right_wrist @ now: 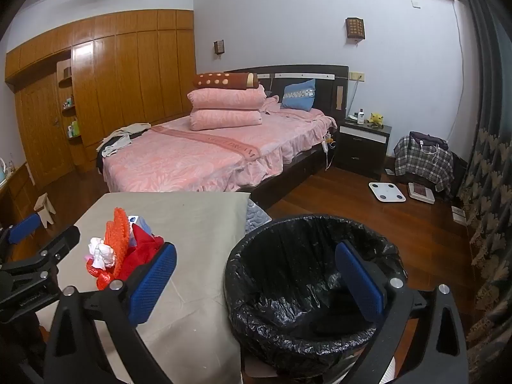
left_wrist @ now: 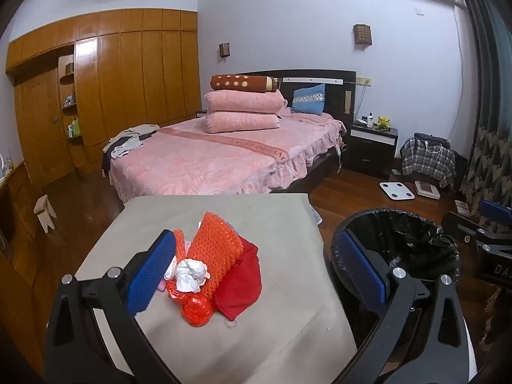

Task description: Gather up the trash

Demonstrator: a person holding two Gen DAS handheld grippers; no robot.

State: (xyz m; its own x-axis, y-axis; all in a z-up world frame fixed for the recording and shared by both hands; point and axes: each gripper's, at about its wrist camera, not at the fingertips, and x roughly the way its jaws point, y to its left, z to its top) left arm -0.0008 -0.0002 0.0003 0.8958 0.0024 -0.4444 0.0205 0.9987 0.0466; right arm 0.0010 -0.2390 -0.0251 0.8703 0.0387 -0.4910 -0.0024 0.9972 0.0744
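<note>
trash pile [left_wrist: 208,268] red, orange, crumpled white, on table [left_wrist: 256,336]; both tongs [left_wrist: 256,268] [right_wrist: 256,278] wide open, empty

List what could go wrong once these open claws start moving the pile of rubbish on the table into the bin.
1. The pile is loose and mixed: a crumpled tissue sits on orange bubble wrap and a red bag, so one grab may scatter pieces over the table.
2. The bin stands beside the table's edge, so anything that slips on the way would likely land on the floor.
3. The left claw and right claw sit close together and may collide.
</note>
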